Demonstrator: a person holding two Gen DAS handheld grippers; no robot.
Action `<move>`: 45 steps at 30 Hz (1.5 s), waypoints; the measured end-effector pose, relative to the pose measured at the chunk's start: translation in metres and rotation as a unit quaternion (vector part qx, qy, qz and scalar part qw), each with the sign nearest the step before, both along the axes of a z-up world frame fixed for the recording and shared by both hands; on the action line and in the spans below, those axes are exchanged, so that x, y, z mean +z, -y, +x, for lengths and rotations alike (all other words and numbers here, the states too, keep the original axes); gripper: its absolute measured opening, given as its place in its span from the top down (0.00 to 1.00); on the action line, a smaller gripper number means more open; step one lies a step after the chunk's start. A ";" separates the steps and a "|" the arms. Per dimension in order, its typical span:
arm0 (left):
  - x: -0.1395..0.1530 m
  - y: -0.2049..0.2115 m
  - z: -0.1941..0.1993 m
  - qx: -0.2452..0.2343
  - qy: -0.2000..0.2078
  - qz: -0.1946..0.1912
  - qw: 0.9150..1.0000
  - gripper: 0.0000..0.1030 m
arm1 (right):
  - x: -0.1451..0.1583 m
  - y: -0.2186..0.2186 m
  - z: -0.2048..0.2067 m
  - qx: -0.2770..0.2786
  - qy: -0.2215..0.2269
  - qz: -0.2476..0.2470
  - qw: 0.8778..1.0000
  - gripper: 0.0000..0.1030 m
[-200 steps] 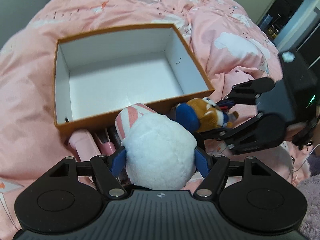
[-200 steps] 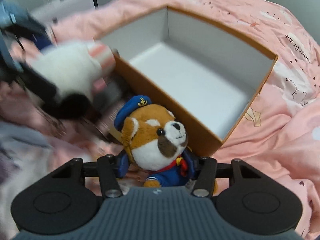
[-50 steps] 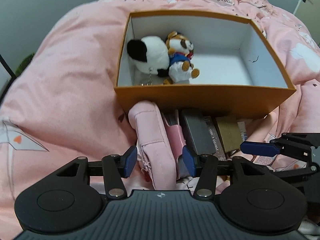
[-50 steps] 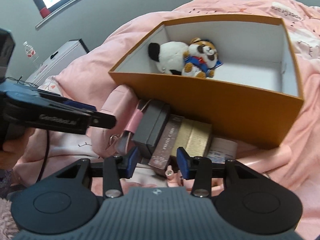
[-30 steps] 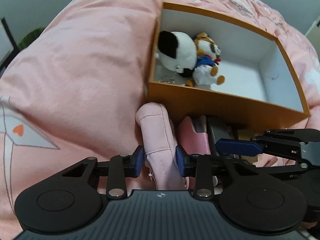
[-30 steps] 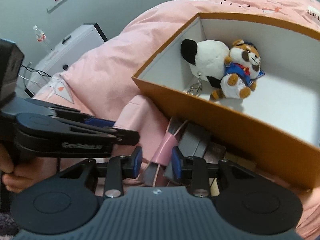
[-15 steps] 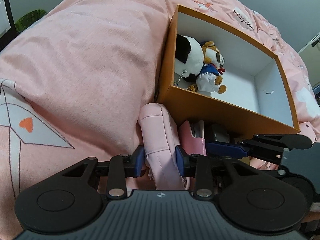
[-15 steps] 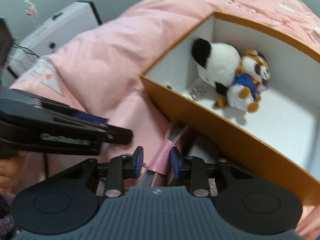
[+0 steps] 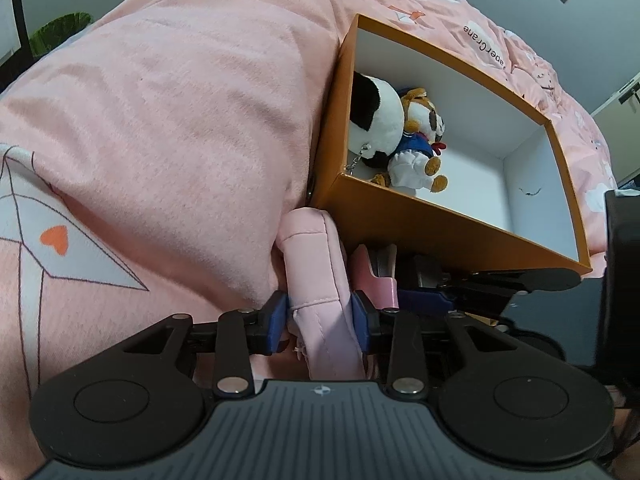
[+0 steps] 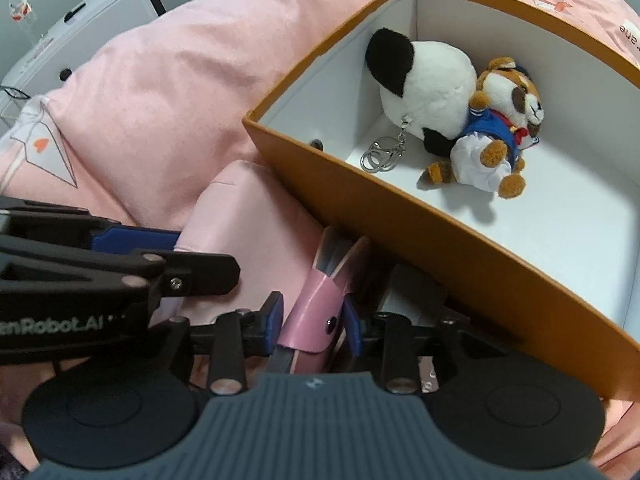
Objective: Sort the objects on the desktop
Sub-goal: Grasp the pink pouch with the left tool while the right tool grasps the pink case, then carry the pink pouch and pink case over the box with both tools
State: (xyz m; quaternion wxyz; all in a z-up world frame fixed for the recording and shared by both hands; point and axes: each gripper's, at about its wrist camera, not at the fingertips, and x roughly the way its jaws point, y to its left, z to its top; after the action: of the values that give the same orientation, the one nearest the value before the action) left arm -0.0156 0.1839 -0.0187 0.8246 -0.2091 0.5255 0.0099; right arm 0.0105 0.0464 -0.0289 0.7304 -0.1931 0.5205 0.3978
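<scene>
Orange cardboard box (image 10: 460,236): matt, white-lined. Black-and-white plush ball (image 10: 424,80): fuzzy, metal keyrings. Pink padded cloth pouch (image 9: 320,276): stitched. Glossy pink case (image 10: 316,312), probably leatherette.

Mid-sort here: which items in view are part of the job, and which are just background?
Job items:
- orange box
- panda plush
- sailor dog plush
- pink pouch, in the left tool
- pink case, in the right tool

Background:
- pink duvet
- water bottle
- white cabinet

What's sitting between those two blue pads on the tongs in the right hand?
A pink snap-flap case stands between the right tongs, whose pads press its sides. The right wrist view shows it, just outside the orange box.
</scene>
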 end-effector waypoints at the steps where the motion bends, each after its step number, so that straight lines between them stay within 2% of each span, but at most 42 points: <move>1: 0.000 0.001 0.000 0.000 -0.001 0.001 1.000 0.61 | -0.001 -0.001 0.000 0.003 0.001 -0.002 1.000 0.67; 5: 0.001 0.003 0.000 -0.002 0.001 0.002 1.000 0.59 | 0.001 0.004 0.002 0.005 -0.006 0.011 1.000 0.71; 10: 0.002 0.004 0.002 -0.001 -0.005 0.001 1.000 0.59 | 0.020 0.037 0.009 -0.002 -0.039 0.060 0.997 0.77; 16: 0.014 0.018 0.001 0.004 -0.002 0.028 1.000 0.67 | 0.049 0.082 0.021 -0.001 -0.082 0.140 0.987 0.78; 19: 0.030 0.026 0.001 0.004 0.003 0.030 1.000 0.68 | 0.071 0.094 0.029 0.001 -0.092 0.185 0.979 0.78; 24: 0.067 0.043 0.001 0.000 0.016 0.048 0.999 0.70 | 0.098 0.120 0.052 -0.001 -0.110 0.265 0.958 0.78; 26: 0.086 0.050 0.001 -0.004 0.027 0.057 0.998 0.70 | 0.106 0.129 0.064 -0.007 -0.101 0.289 0.952 0.78; 28: 0.104 0.055 0.004 -0.010 0.038 0.064 0.997 0.70 | 0.110 0.136 0.079 -0.019 -0.079 0.293 0.953 0.78; 32: 0.142 0.070 0.023 -0.026 0.080 0.105 0.991 0.71 | 0.100 0.140 0.110 -0.056 -0.053 0.281 0.956 0.78; 36: 0.157 0.090 0.058 -0.047 0.099 0.160 0.981 0.71 | 0.082 0.137 0.133 -0.074 -0.055 0.277 0.956 0.78; 40: 0.147 0.108 0.090 -0.076 0.089 0.189 0.975 0.71 | 0.062 0.133 0.145 -0.080 -0.082 0.279 0.953 0.78; 45: 0.111 0.111 0.117 -0.102 0.030 0.202 0.974 0.71 | 0.049 0.138 0.151 -0.088 -0.108 0.282 0.949 0.78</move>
State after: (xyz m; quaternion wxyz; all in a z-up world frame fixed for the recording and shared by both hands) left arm 0.1011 0.0725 0.0919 0.8619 0.0163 0.5063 0.0249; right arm 0.1611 -0.0919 0.0196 0.7265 0.1113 0.4776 0.4814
